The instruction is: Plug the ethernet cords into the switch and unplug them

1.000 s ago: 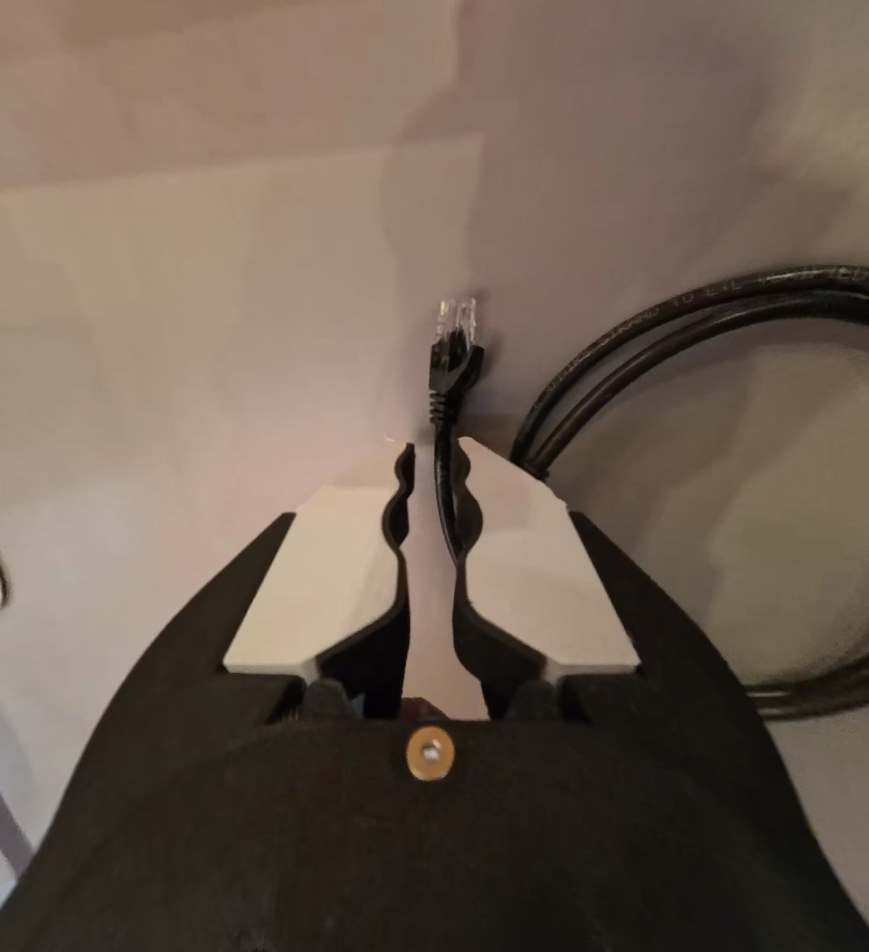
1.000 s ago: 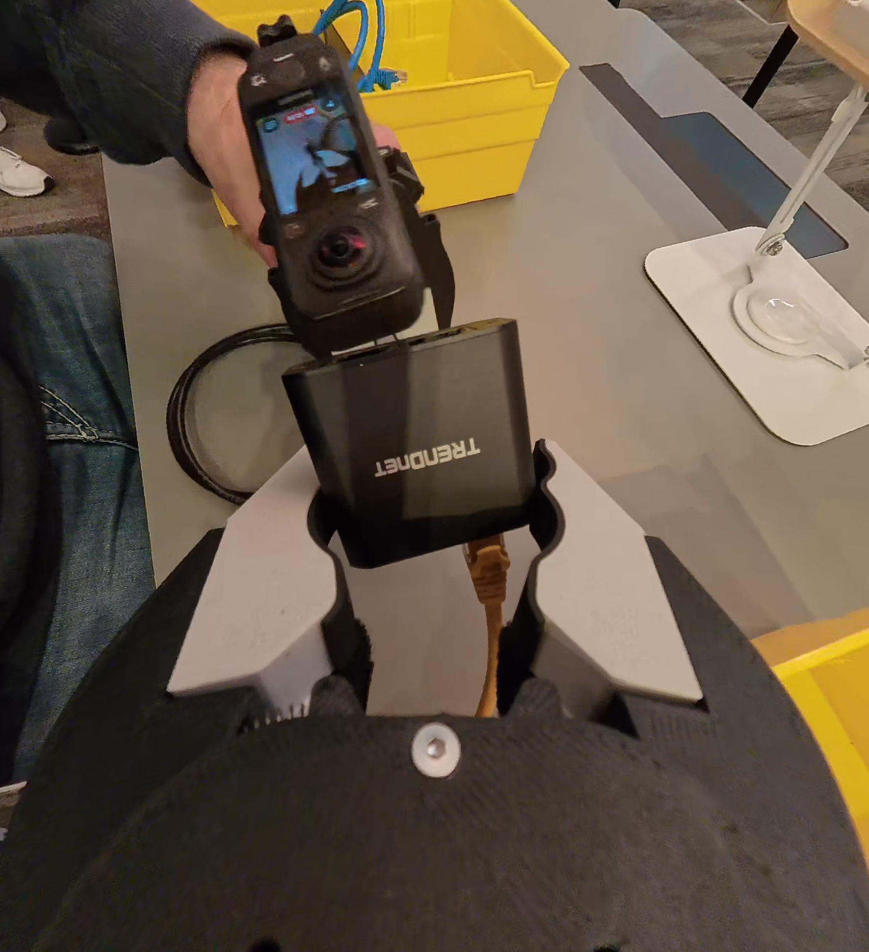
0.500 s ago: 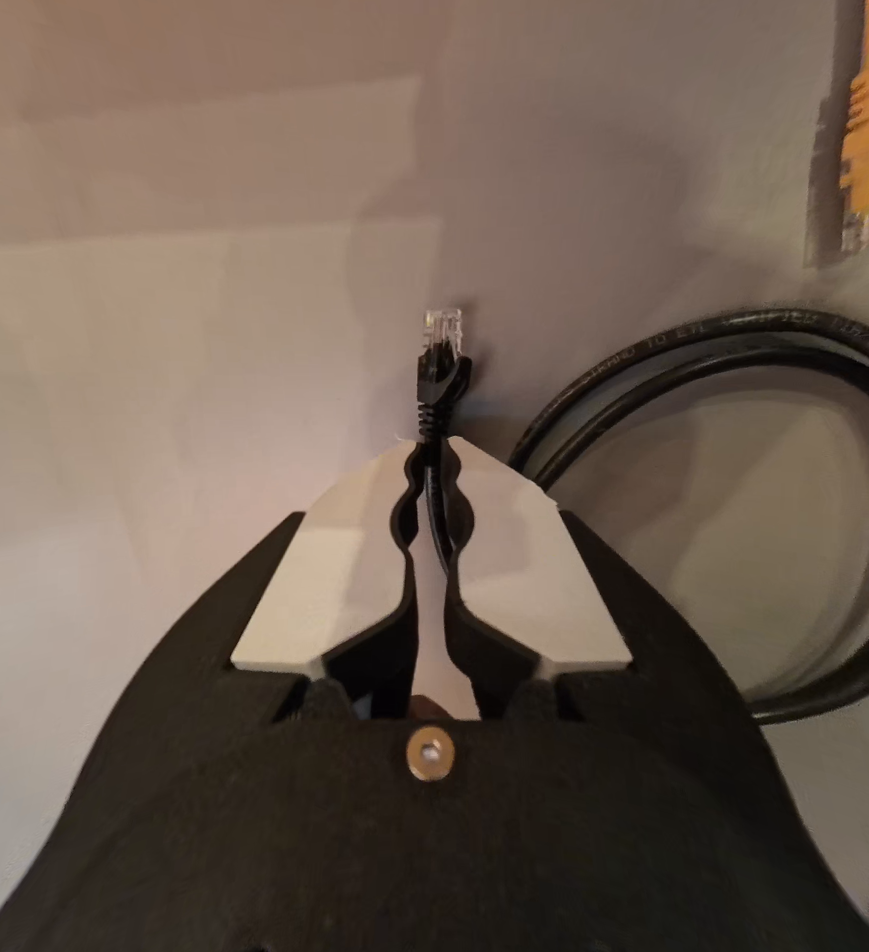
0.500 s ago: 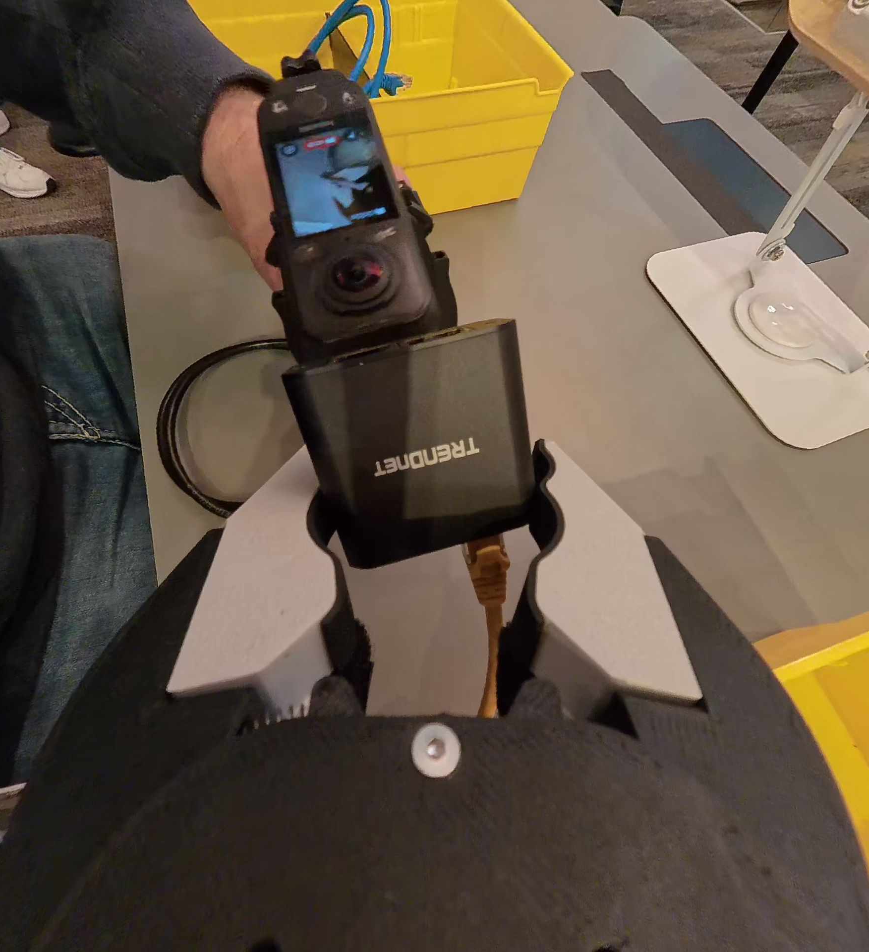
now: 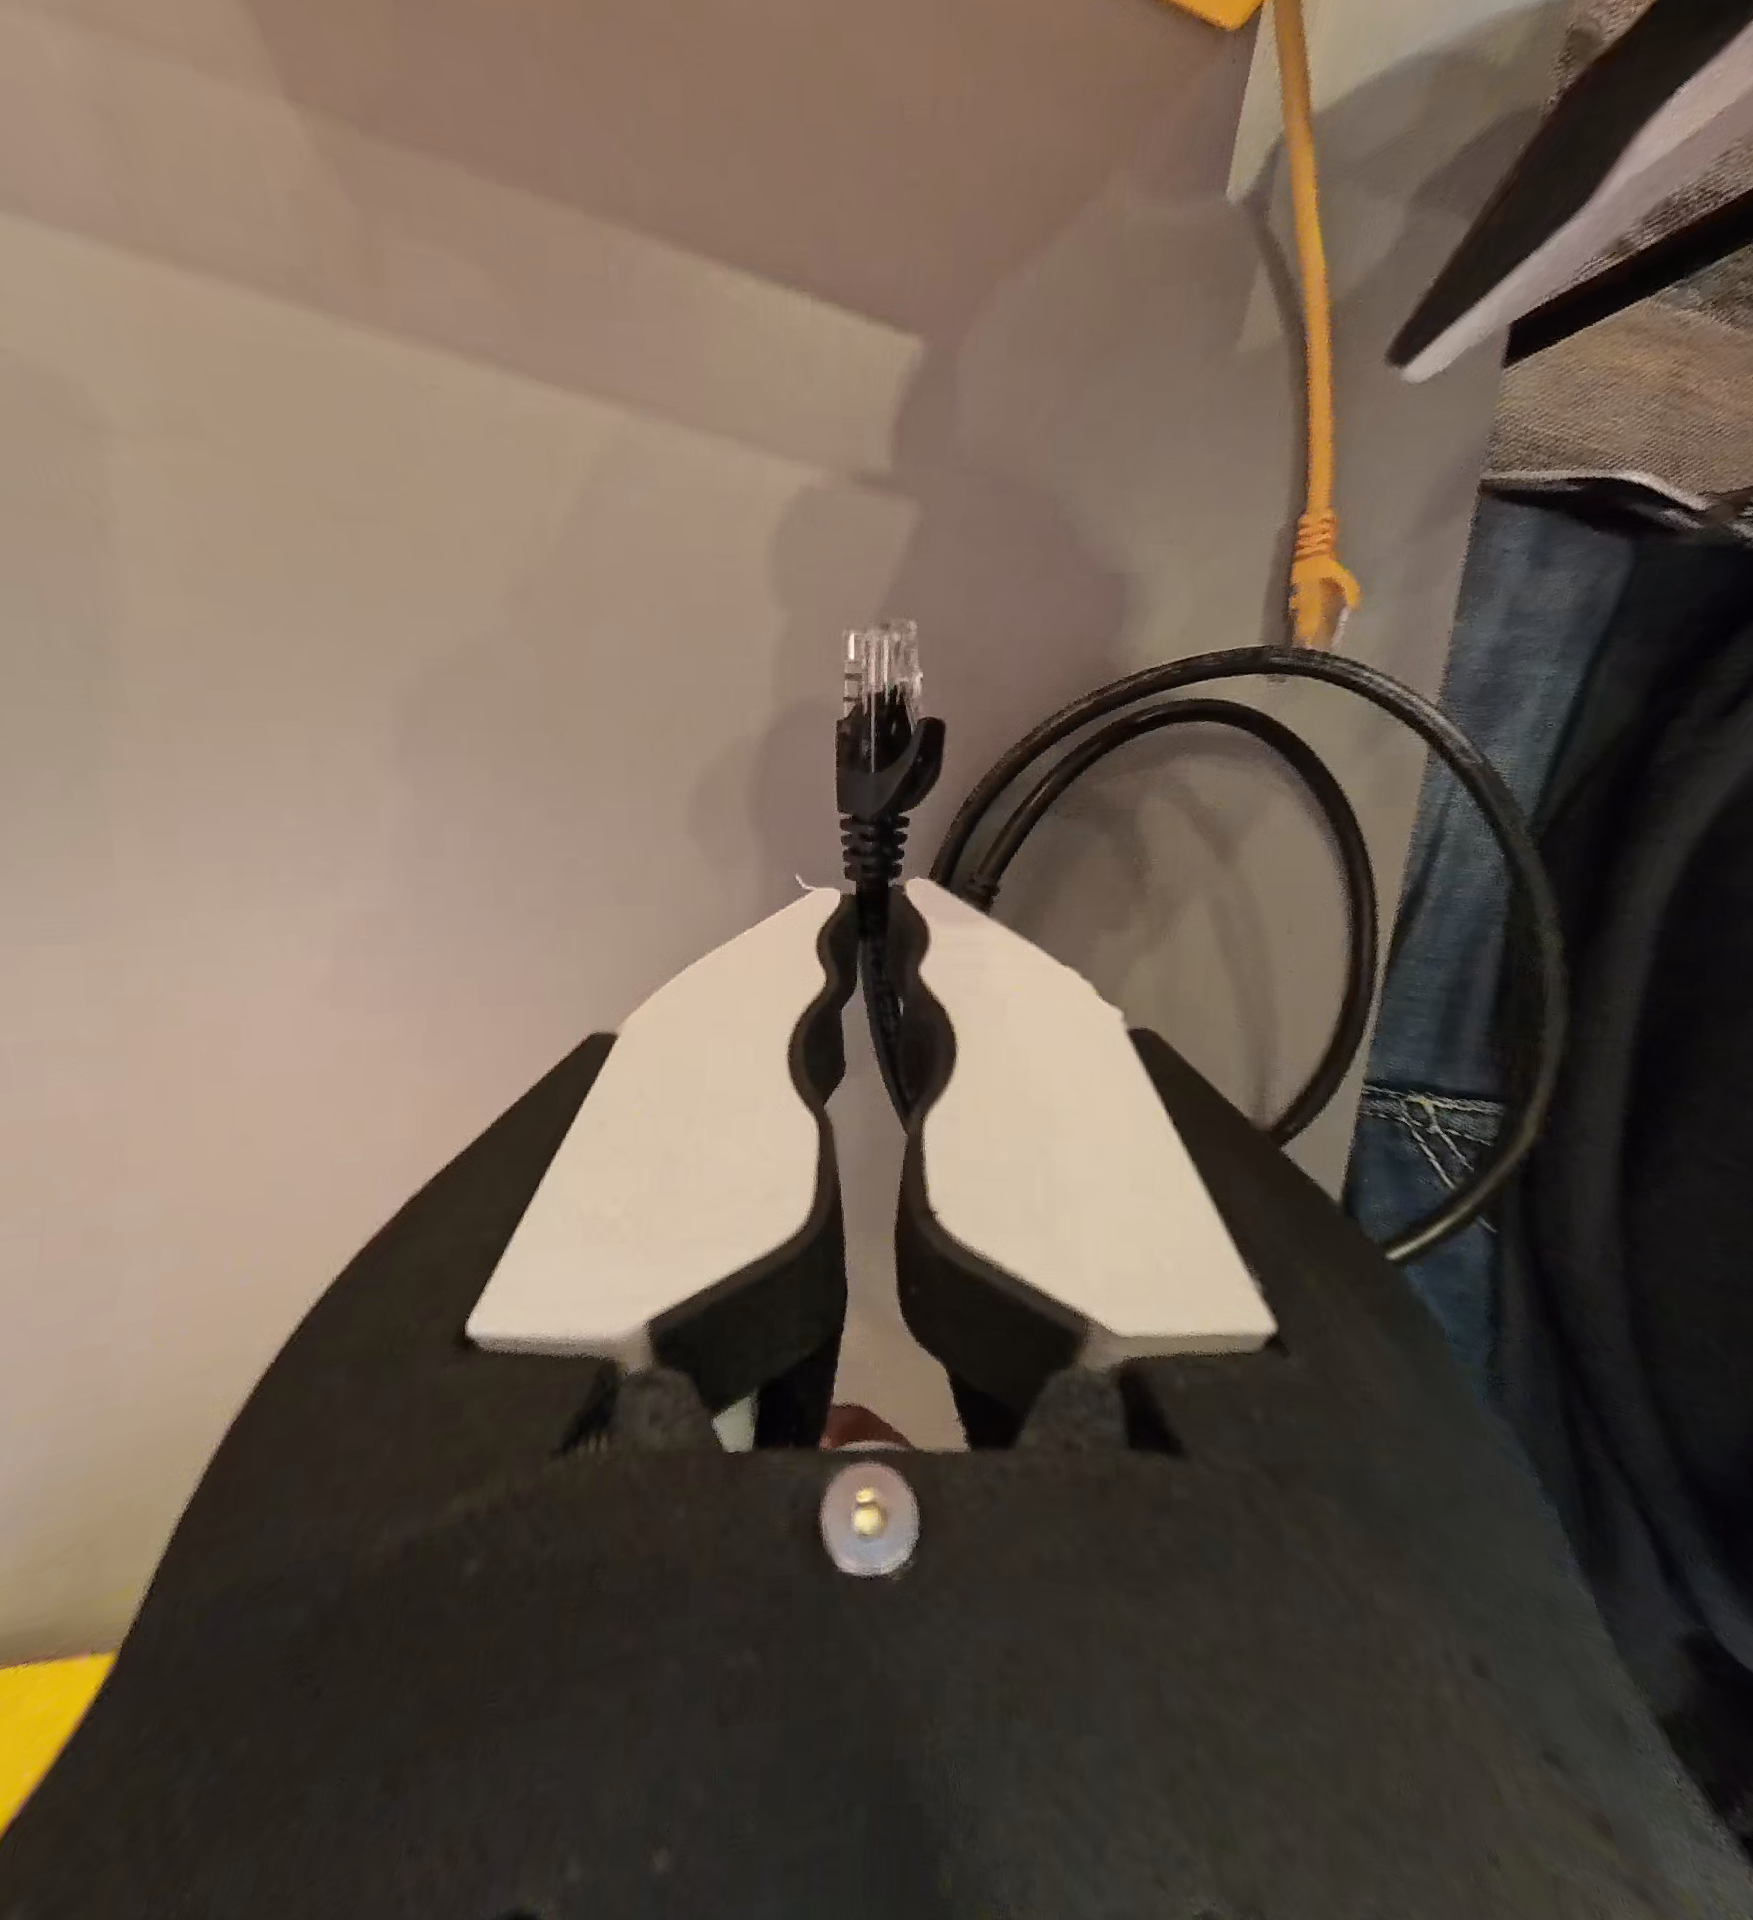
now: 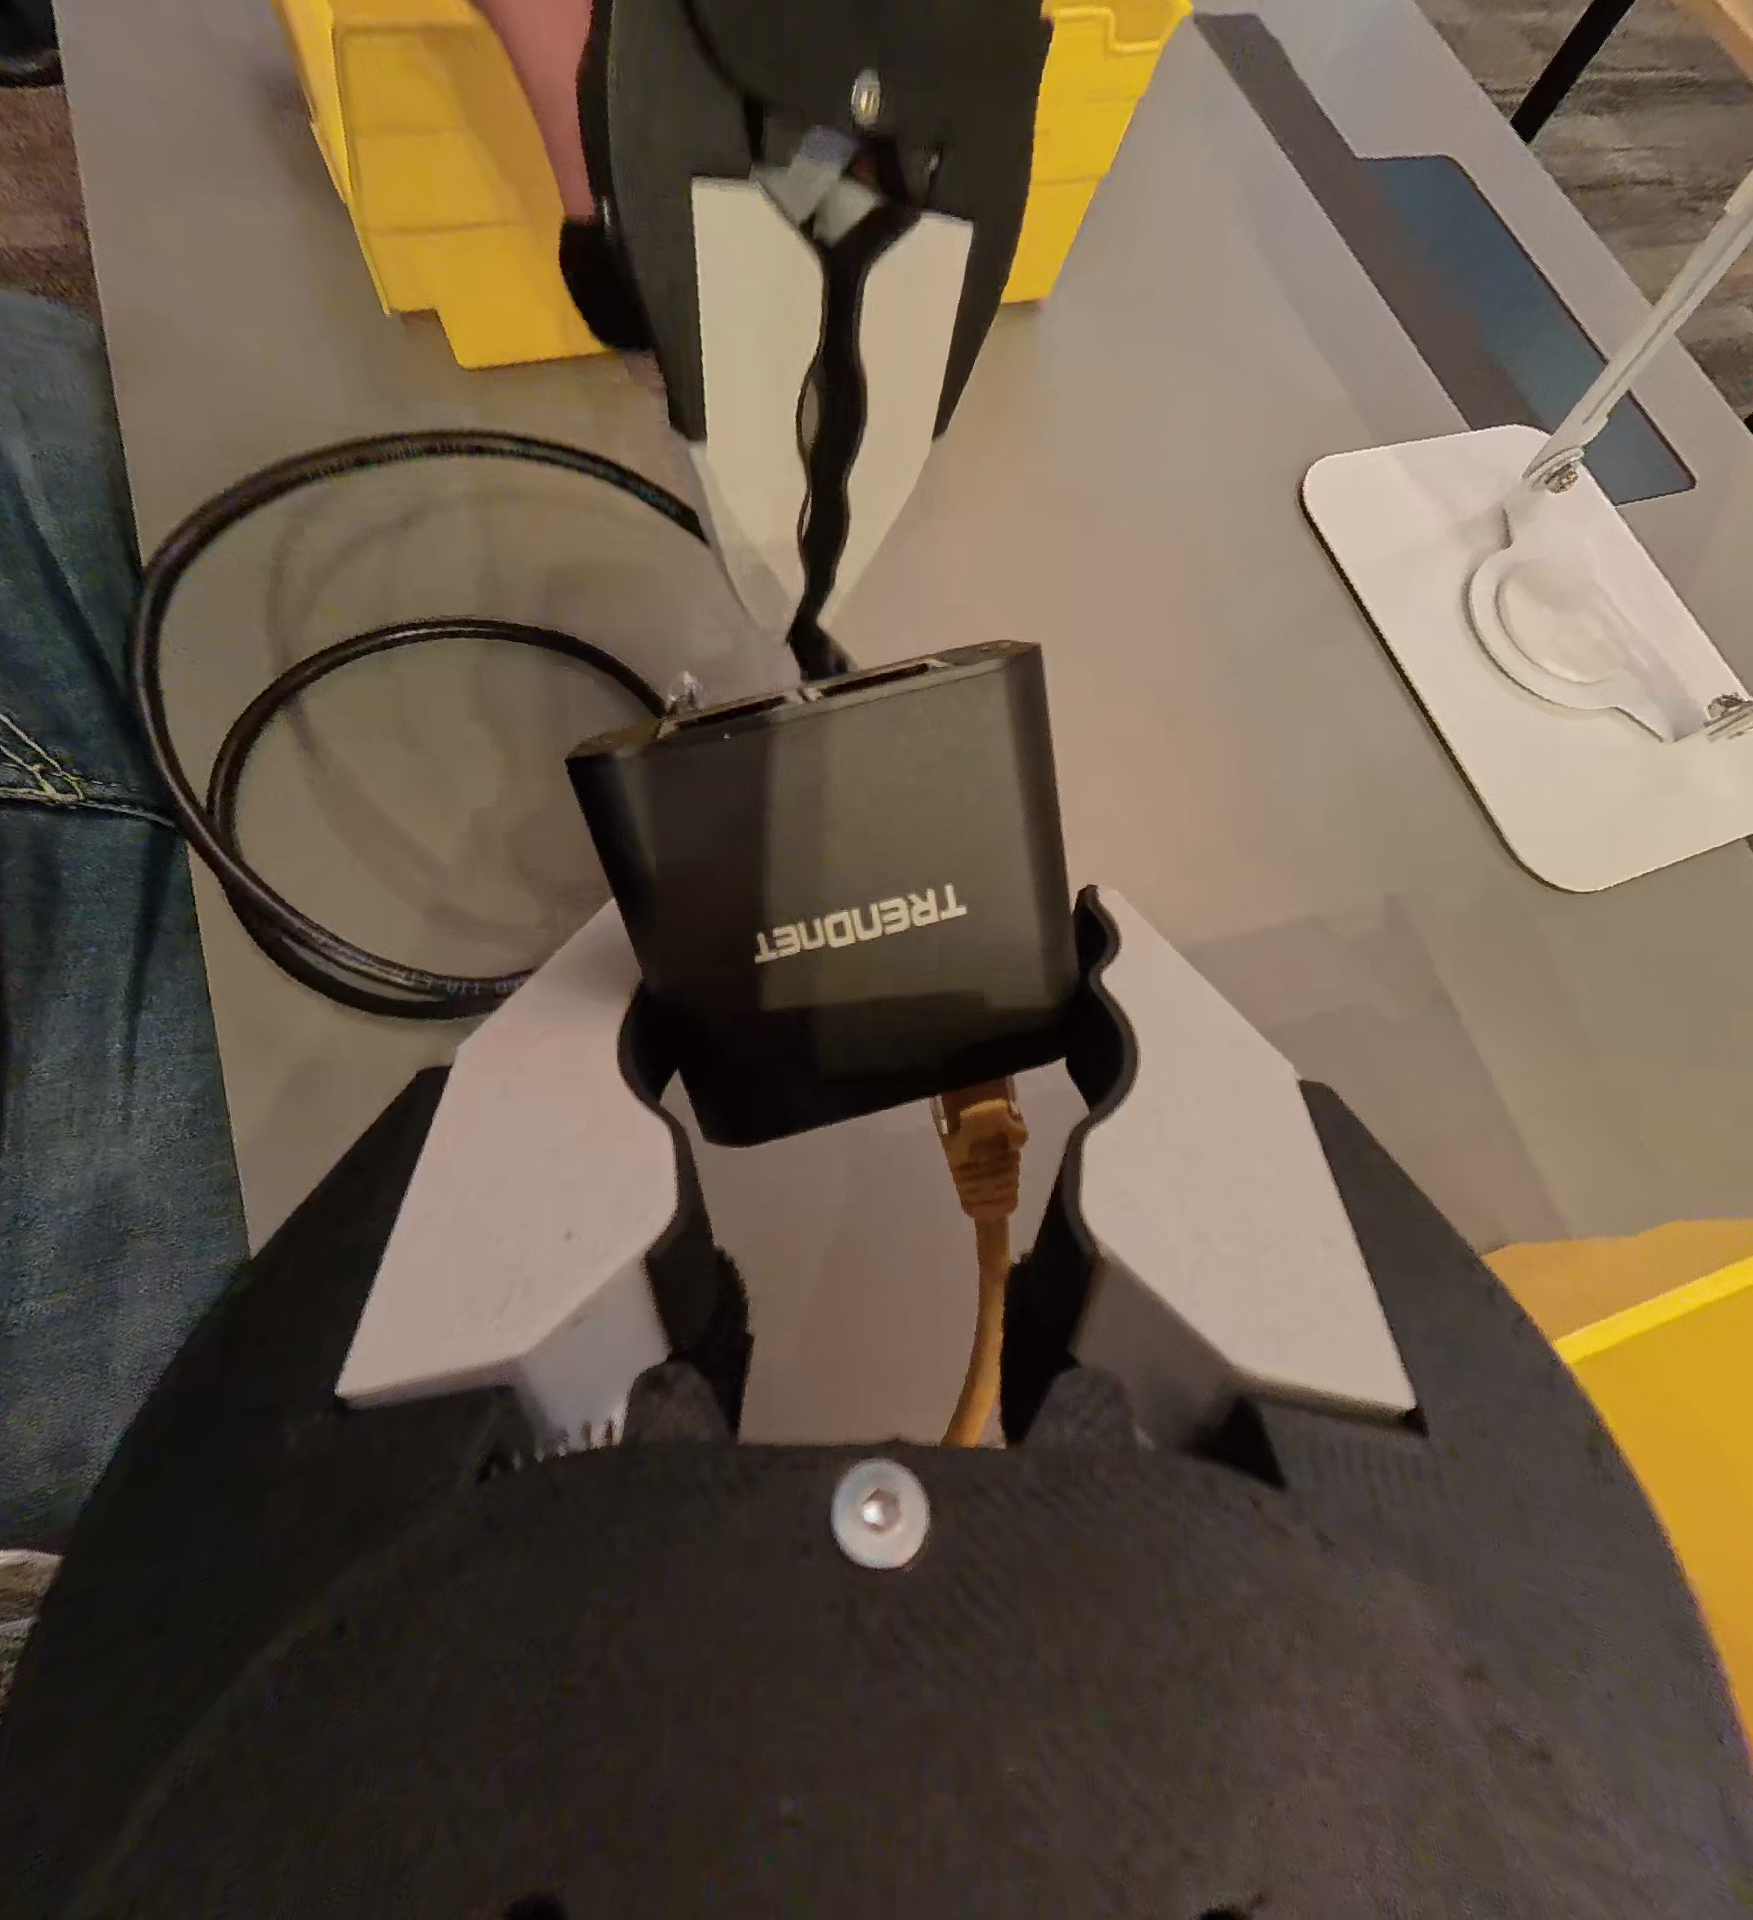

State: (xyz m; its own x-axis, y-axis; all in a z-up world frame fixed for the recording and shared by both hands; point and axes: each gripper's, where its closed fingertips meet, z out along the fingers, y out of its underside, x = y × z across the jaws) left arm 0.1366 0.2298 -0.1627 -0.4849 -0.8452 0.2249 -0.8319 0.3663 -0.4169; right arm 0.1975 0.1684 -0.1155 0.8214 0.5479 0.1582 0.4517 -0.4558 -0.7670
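The left gripper (image 5: 869,894) is pinching the black ethernet cord (image 5: 877,831) just behind its clear plug (image 5: 882,665), near the far ports of the switch (image 6: 830,862). The right gripper (image 6: 872,997) is clamping the switch above the grey table (image 6: 1215,675), an orange cord (image 6: 986,1226) sitting plugged in its near side.

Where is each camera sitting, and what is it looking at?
Left wrist view: sits on the left gripper, looks along its fingers at the black cord it pinches; jeans at the right.
Right wrist view: sits on the right gripper, looks over the switch it holds, across the table; jeans at the left.
Both show: the black cord's loop, the orange cord, and the left gripper.
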